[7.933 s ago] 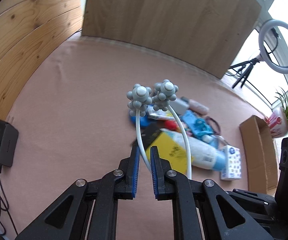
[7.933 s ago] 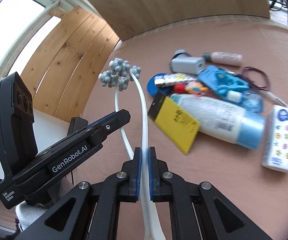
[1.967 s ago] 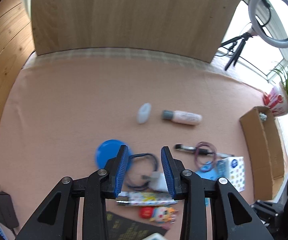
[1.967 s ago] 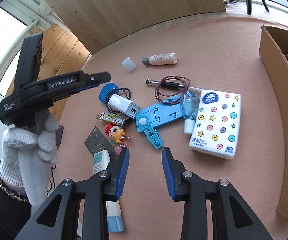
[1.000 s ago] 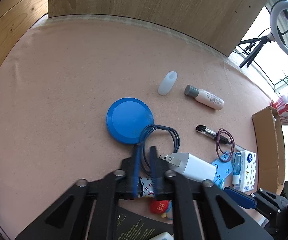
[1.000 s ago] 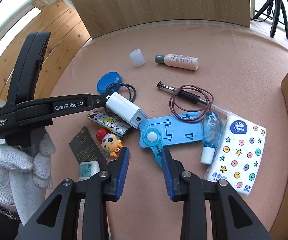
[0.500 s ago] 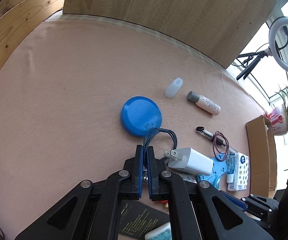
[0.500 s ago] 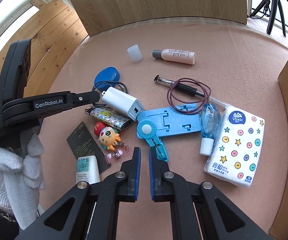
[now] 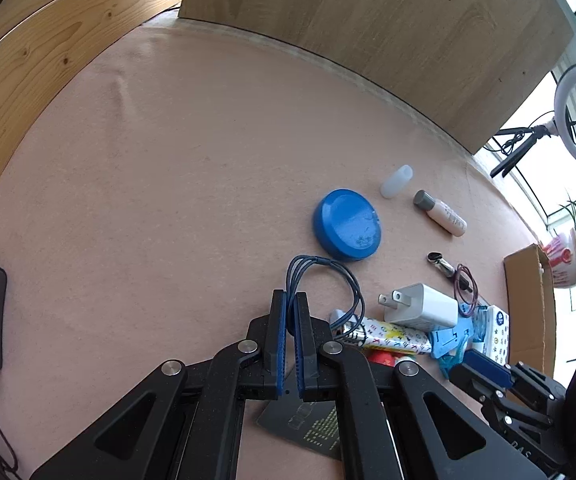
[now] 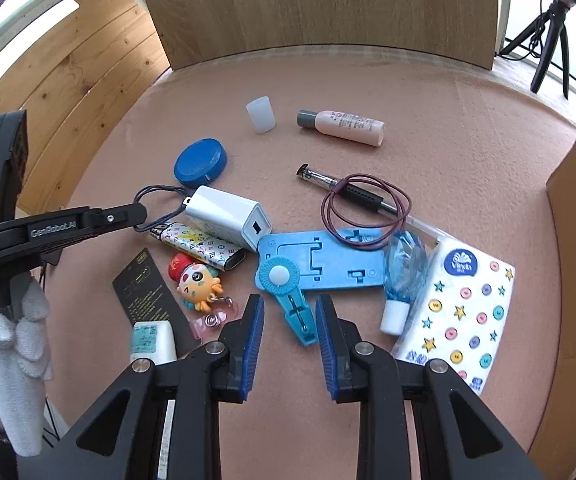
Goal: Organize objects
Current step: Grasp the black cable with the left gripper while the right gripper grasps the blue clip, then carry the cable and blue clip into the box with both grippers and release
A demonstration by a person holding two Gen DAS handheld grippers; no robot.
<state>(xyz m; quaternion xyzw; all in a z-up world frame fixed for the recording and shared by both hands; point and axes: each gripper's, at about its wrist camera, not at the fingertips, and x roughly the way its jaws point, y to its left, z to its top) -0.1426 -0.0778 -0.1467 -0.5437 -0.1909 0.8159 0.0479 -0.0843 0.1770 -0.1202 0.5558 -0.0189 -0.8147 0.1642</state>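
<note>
- L gripper [image 9: 290,295] at 6 o'clock of the left wrist view, clenched on the blue cable [image 9: 319,276]. It pinches the coil's near side, prob. so the whole loop lifts as one bundle.
- Cable lies on the pink bench [image 9: 168,184], just beside the blue lid [image 9: 347,224] at 1 o'clock of the coil; its far end seems to run under the white charger [image 9: 419,306] at 3 o'clock. Can't tell if it's plugged in.
- Lighter [image 10: 198,246] sits under the charger's edge; black card [image 10: 144,292] and cartoon keychain [image 10: 196,280] at 7 o'clock of the pile.
- R gripper [image 10: 289,312] released, jaws wide, straddling the tail of the blue phone stand [image 10: 319,260]. Looks lined up to take that part next, not touching it that I can see.
- Purple hair tie [image 10: 367,210] is looped over the pen [image 10: 347,188] and rests on the stand, so lifting the stand may drag it.
- Small spray bottle [image 10: 401,272] leans between the stand and the tissue pack [image 10: 459,308] at 3 o'clock.
- Clear cap [image 10: 261,114] and pink bottle [image 10: 341,126] at 12 o'clock, apart from the heap.
- Cardboard box [image 10: 571,240] at the far right edge, likely the drop spot.
</note>
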